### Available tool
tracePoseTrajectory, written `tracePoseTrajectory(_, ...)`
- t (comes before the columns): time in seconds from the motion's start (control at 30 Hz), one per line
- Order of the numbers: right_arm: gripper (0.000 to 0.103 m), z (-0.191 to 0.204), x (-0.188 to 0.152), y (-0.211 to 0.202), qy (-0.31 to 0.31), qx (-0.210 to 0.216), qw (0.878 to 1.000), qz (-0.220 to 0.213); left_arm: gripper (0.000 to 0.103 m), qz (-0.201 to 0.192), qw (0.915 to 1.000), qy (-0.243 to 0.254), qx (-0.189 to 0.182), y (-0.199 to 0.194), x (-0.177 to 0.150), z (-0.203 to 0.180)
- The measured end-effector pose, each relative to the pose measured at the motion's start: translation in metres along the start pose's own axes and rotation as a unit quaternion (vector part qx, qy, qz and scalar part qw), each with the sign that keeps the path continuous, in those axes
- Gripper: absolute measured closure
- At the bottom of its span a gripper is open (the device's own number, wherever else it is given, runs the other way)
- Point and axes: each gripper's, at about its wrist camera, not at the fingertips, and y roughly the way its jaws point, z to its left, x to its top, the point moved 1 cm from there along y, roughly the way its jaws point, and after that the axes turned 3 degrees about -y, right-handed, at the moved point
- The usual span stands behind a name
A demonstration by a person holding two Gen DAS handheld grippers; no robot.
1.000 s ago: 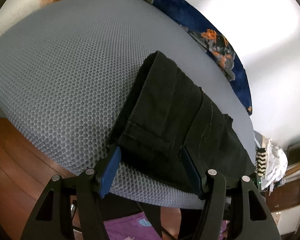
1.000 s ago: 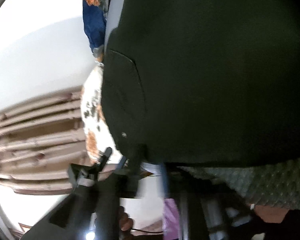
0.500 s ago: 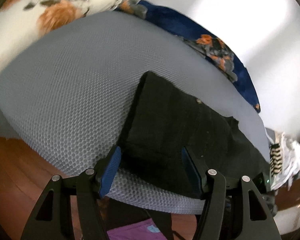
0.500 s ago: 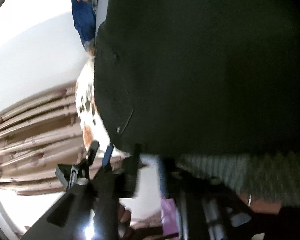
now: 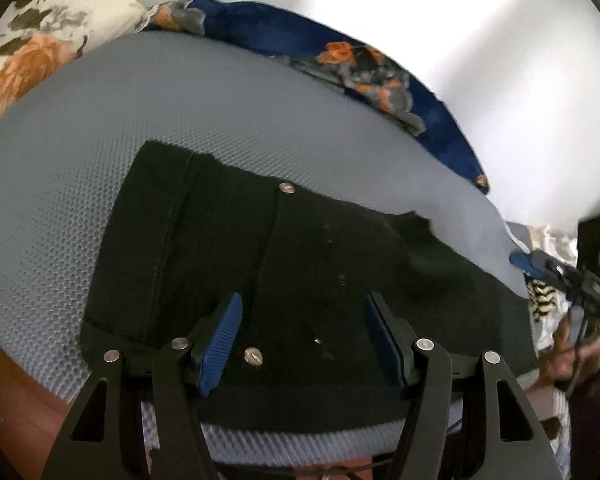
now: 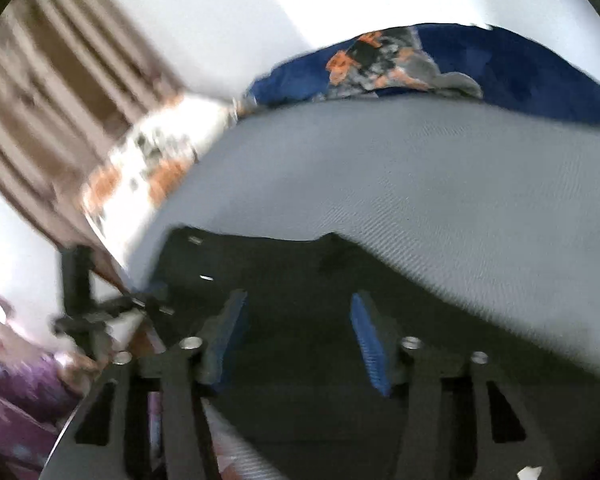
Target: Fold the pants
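Black pants [image 5: 300, 248] lie folded flat on a grey mesh mattress [image 5: 180, 100], with a metal button showing near the far edge. My left gripper [image 5: 302, 338] hovers over the near part of the pants, its blue pads wide apart and gripping nothing. In the right wrist view, which is blurred, my right gripper [image 6: 298, 336] is open above the same pants [image 6: 300, 272], with no cloth pinched between its pads. The right gripper [image 5: 556, 276] also shows at the right edge of the left wrist view, held by a hand [image 5: 568, 356].
A blue floral blanket [image 5: 340, 56] runs along the mattress's far edge below a white wall. A floral pillow [image 5: 48, 36] sits at the far left. Wooden floor [image 5: 12, 400] shows below the near edge. Striped and white clothes [image 5: 548, 304] lie to the right. Wooden slats [image 6: 60, 80] stand behind the pillow.
The right gripper, shut on the pants a second ago, has opened and pulled back, and the cloth now lies flat. The left gripper has shifted sideways over the pants, still open.
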Motion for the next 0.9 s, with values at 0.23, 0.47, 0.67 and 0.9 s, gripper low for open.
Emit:
tracePoseTrajectory(0.23, 0.055, -0.024, 0.021, 0.056, -0.082, 0.038, 0.994, 0.058, 0.039, -0.030, 0.9995, -0.007, 0.008, 0.006, 0.004, 0.010)
tracePoseTrajectory(0.47, 0.057, -0.026, 0.028, 0.102, -0.101, 0.107, 0.979, 0.142, 0.039, -0.027, 0.9995, -0.006, 0.017, 0.011, 0.004, 0.010)
tracePoseTrajectory(0.67, 0.062, -0.028, 0.039, 0.113, -0.094, 0.142, 0.973, 0.155, 0.039, -0.021, 0.9996, -0.009, 0.019, 0.013, 0.005, 0.012)
tracePoseTrajectory(0.9, 0.078, -0.041, 0.041, 0.101, -0.117, 0.104, 0.980, 0.125, 0.039, -0.017, 0.9996, -0.010, 0.019, 0.014, 0.006, 0.011)
